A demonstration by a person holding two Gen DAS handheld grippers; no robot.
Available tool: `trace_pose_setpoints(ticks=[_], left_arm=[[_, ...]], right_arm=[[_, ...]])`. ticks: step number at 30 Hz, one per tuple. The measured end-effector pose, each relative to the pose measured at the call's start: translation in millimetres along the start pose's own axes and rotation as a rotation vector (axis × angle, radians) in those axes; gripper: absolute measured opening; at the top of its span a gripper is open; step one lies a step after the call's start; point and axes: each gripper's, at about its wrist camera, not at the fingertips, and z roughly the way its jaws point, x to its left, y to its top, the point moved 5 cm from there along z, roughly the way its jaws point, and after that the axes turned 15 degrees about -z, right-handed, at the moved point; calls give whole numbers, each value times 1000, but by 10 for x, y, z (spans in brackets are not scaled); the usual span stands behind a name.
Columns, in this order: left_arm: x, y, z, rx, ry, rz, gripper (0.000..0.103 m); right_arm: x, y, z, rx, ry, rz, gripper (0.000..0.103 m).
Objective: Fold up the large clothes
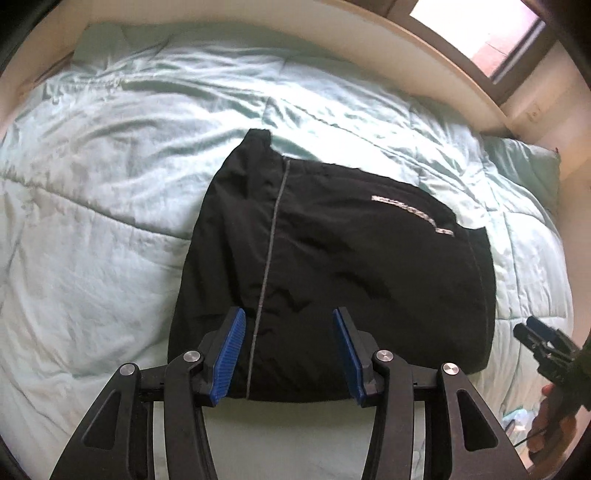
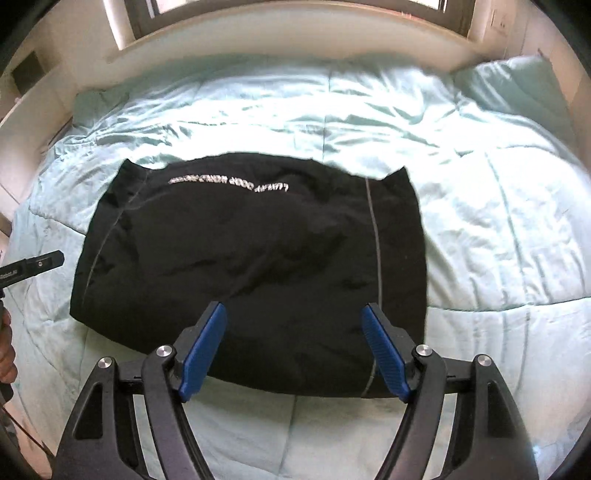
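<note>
A black garment (image 1: 332, 266) with grey piping and white lettering lies folded into a rough rectangle on the bed; it also shows in the right wrist view (image 2: 251, 258). My left gripper (image 1: 290, 321) is open and empty, held above the garment's near edge. My right gripper (image 2: 293, 314) is open and empty, also above the near edge. The right gripper shows at the right edge of the left wrist view (image 1: 543, 339). The left gripper shows at the left edge of the right wrist view (image 2: 40, 264).
A pale mint quilted comforter (image 1: 110, 184) covers the whole bed (image 2: 480, 229). A matching pillow (image 2: 513, 85) lies at the far right corner. A beige headboard ledge (image 2: 295, 33) and a window (image 1: 476, 26) run behind the bed.
</note>
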Motion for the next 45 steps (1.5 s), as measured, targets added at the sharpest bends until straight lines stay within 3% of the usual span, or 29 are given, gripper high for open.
trace_pose_setpoints(ticks=[9, 14, 18, 21, 26, 30, 35, 40, 45], left_arm=[[-52, -112, -195, -28, 28, 27, 50], [-72, -109, -355, -64, 40, 27, 50], [-34, 3, -432, -99, 67, 18, 50], [47, 153, -356, -99, 91, -18, 50], [98, 352, -97, -35, -14, -89, 51], [270, 527, 193, 6, 3, -144, 53], [525, 750, 510, 9, 70, -162, 53], [672, 836, 779, 57, 82, -148, 53], [716, 841, 958, 104, 24, -144, 55]], right_arm=[[-82, -47, -445, -57, -21, -1, 79], [-507, -213, -628, -76, -43, 91, 80], [-900, -338, -609, -81, -68, 153, 87], [-1209, -364, -442, -75, -69, 202, 87], [-1543, -382, -87, -84, -30, 295, 87], [-1709, -405, 314, -74, 42, 379, 87], [-1728, -380, 778, -1, 17, 352, 87], [-1657, -384, 1114, 32, 44, 317, 87], [-1634, -402, 1315, 49, 91, 303, 87]])
